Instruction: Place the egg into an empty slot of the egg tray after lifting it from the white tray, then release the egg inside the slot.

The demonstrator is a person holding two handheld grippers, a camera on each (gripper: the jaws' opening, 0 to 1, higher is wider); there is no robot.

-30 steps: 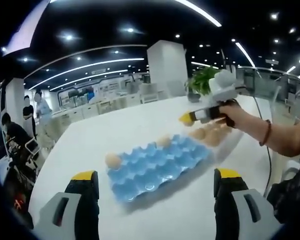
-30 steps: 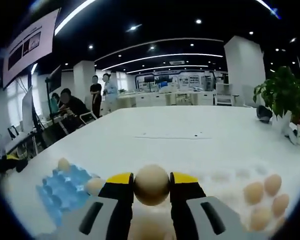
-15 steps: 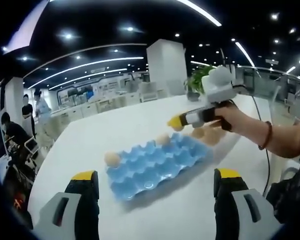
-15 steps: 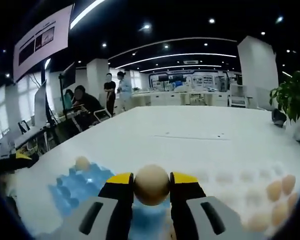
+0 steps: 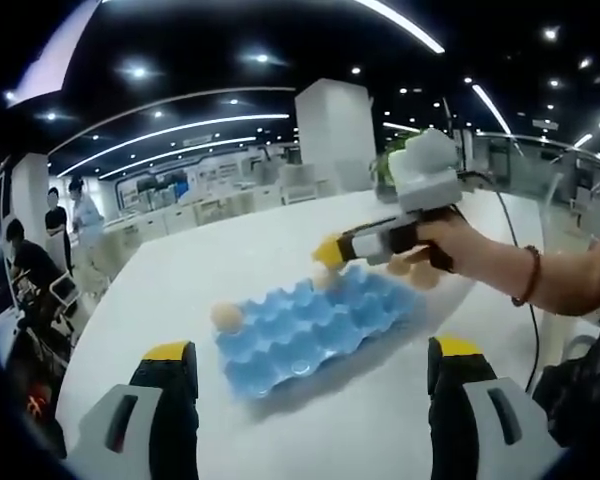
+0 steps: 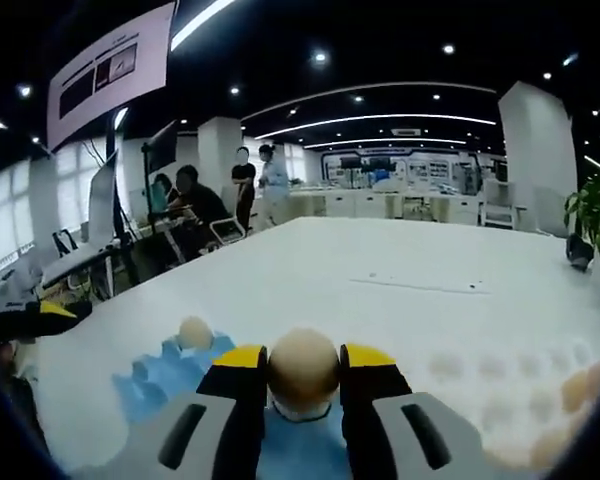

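Lift is done: your right gripper (image 6: 302, 372) has its fingers clamped on the tan egg (image 6: 302, 364), above the blue moulded egg tray (image 5: 310, 328). Left gripper (image 5: 305, 400) fingers apart, idle at 6 o'clock. Left: lower into an empty slot, release.

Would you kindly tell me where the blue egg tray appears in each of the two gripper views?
Left gripper view: blue egg tray lies centre, between the open jaws.
Right gripper view: it sits low and left of centre, partly behind the jaws.
Shared landmark: the egg seated at the tray's edge.
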